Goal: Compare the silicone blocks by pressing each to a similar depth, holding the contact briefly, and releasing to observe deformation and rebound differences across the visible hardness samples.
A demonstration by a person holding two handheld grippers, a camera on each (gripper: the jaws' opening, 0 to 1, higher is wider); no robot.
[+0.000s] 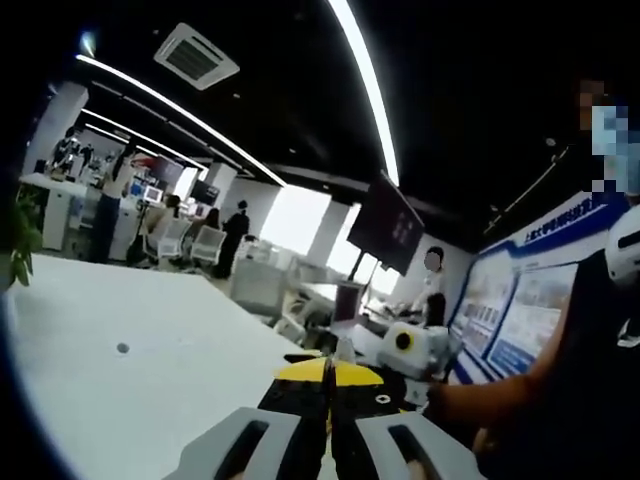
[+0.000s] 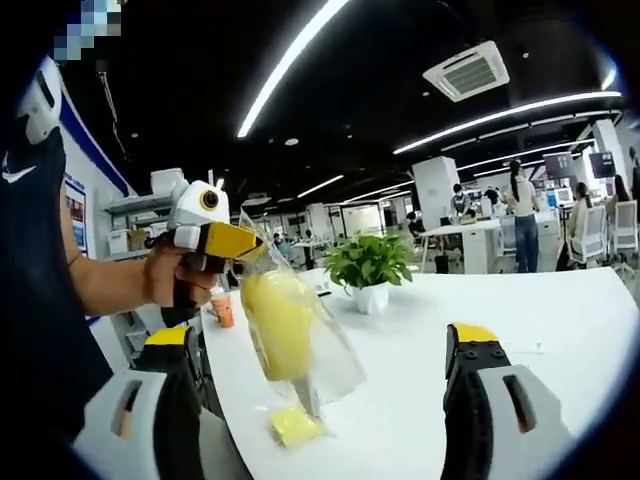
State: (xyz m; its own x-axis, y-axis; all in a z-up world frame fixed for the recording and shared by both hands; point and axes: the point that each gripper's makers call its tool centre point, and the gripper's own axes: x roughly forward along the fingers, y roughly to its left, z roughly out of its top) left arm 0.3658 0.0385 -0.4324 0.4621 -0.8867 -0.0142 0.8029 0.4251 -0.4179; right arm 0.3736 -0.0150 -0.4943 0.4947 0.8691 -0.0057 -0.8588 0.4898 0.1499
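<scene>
A clear plastic bag [image 2: 300, 350] hangs over the white table [image 2: 420, 400] with a yellow silicone block [image 2: 278, 325] inside it. My left gripper [image 2: 238, 242], held in a hand [image 2: 175, 280], is shut on the bag's top edge. In the left gripper view its black, yellow-tipped jaws [image 1: 328, 372] stand pressed together. My right gripper [image 2: 320, 340] is wide open, one jaw on each side of the bag and neither touching it. A small yellow piece [image 2: 297, 427] lies on the table at the bag's lower end.
A potted plant [image 2: 368, 268] in a white pot stands on the table behind the bag, and an orange cup [image 2: 222, 310] sits near the table's left edge. A person's dark-clothed body [image 2: 40, 300] is close at the left. Office desks, chairs and people stand far behind.
</scene>
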